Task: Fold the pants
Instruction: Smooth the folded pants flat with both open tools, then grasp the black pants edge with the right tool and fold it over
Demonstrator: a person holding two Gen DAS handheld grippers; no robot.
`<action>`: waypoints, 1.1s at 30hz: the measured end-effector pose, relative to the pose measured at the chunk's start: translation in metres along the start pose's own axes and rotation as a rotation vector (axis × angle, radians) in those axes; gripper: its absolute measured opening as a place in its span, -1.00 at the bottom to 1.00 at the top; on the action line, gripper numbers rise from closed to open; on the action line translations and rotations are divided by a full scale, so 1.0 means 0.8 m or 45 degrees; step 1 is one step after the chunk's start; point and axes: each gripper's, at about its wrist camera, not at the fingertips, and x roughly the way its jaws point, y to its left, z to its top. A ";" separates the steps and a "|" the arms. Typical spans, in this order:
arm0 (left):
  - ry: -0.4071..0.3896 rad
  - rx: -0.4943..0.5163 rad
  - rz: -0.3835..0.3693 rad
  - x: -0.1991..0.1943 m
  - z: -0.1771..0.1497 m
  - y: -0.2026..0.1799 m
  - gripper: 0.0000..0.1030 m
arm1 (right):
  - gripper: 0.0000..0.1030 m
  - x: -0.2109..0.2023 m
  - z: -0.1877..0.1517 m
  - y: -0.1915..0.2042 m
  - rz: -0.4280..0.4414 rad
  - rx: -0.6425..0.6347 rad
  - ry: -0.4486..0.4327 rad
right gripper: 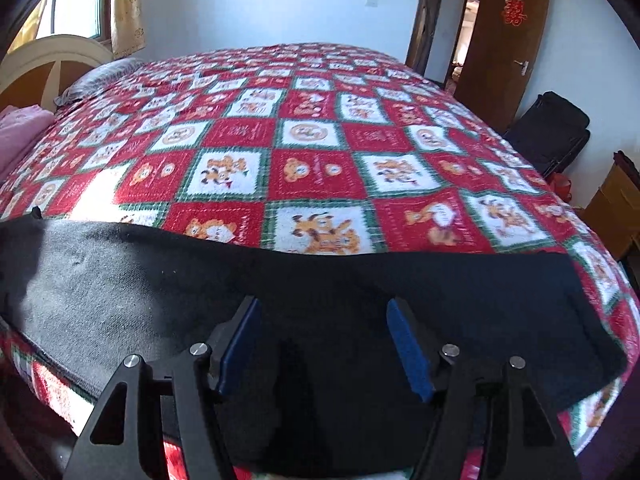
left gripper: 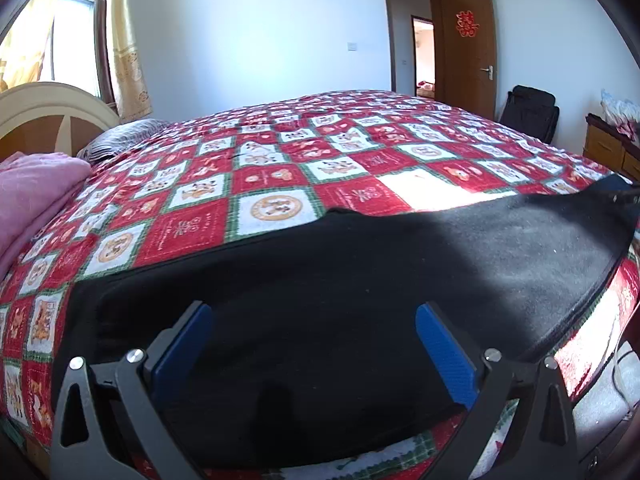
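Black pants (left gripper: 320, 280) lie flat along the near edge of the bed, spread left to right; they also show in the right wrist view (right gripper: 360, 292). My left gripper (left gripper: 314, 312) is open, its blue pads (left gripper: 184, 348) hovering over the left part of the pants, holding nothing. My right gripper (right gripper: 322, 306) is open over the right part of the pants, blue pads (right gripper: 240, 344) apart and empty. The other gripper's tip shows at the far right of the left wrist view (left gripper: 624, 196).
The bed is covered by a red, white and green checked blanket (left gripper: 280, 168). A pink folded blanket (left gripper: 36, 192) and a grey pillow (left gripper: 120, 136) lie near the headboard. An open brown door (left gripper: 468, 48), a black bag (left gripper: 528, 112) and a wooden cabinet (left gripper: 612, 148) stand at the right.
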 end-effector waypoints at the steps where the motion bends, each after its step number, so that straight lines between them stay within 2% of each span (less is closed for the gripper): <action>1: 0.007 -0.005 -0.004 0.001 -0.001 -0.001 1.00 | 0.29 -0.008 -0.002 -0.012 -0.009 0.023 -0.012; 6: 0.036 -0.021 -0.017 0.008 -0.008 -0.004 1.00 | 0.29 -0.045 -0.011 -0.073 -0.013 0.174 -0.103; 10: 0.051 -0.027 -0.008 0.012 -0.013 -0.005 1.00 | 0.29 -0.077 -0.018 -0.137 -0.010 0.355 -0.176; 13: 0.059 -0.043 -0.006 0.013 -0.015 -0.003 1.00 | 0.29 -0.098 -0.027 -0.187 0.006 0.503 -0.207; 17: 0.062 -0.059 -0.006 0.013 -0.017 -0.001 1.00 | 0.29 -0.104 -0.045 -0.231 0.039 0.647 -0.195; 22: 0.066 -0.057 -0.007 0.014 -0.019 -0.002 1.00 | 0.29 -0.084 -0.063 -0.250 0.116 0.730 -0.121; 27: 0.067 -0.061 0.004 0.016 -0.021 0.001 1.00 | 0.28 -0.072 -0.067 -0.246 0.100 0.726 -0.122; 29: 0.066 -0.075 0.002 0.017 -0.023 0.006 1.00 | 0.07 -0.073 -0.066 -0.243 0.129 0.718 -0.133; 31: 0.064 -0.080 0.011 0.017 -0.022 0.010 1.00 | 0.07 -0.072 -0.064 -0.242 0.189 0.717 -0.129; 33: 0.062 -0.091 0.016 0.017 -0.021 0.014 1.00 | 0.07 -0.068 -0.064 -0.244 0.138 0.711 -0.111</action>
